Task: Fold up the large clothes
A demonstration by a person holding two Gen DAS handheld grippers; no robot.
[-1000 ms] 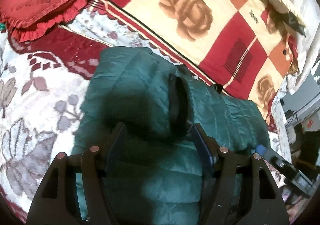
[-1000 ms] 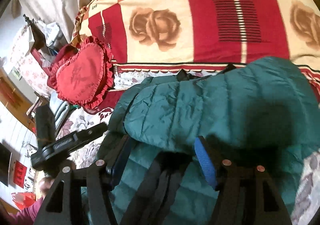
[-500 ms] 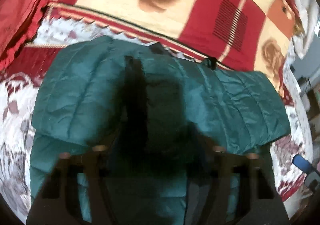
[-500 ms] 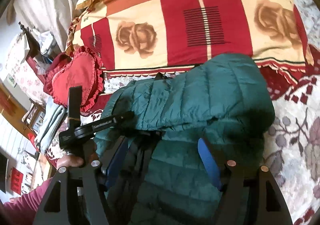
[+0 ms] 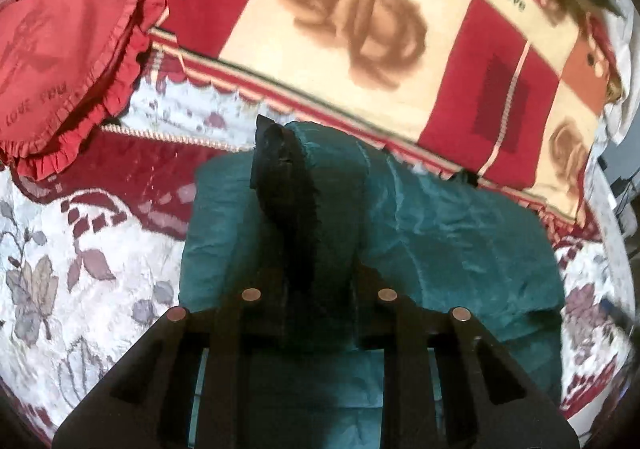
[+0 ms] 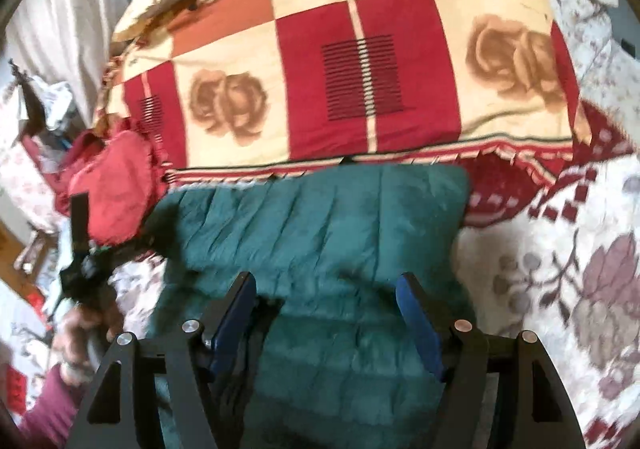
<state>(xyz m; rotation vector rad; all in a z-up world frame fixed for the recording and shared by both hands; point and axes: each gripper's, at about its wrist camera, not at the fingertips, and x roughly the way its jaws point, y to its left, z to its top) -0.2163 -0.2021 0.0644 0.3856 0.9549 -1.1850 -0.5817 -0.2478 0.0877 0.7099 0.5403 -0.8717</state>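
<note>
My left gripper (image 5: 316, 281) pinches a raised ridge of the green jacket (image 5: 460, 233), black lining (image 5: 284, 185) standing up between its fingers; my right gripper (image 6: 326, 289) sits spread over the jacket's near fold, gripping nothing that I can see; the jacket lies bunched on the flowered bedspread (image 6: 560, 269), just short of the rose blanket (image 6: 360, 69); I judge it puffy, light and slippery, best held at seams or hem; the heart cushion (image 5: 60, 61) lies beyond.

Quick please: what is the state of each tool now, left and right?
Left tool: shut on the green puffer jacket, at its black trim.
Right tool: open, over the jacket, holding nothing.
</note>
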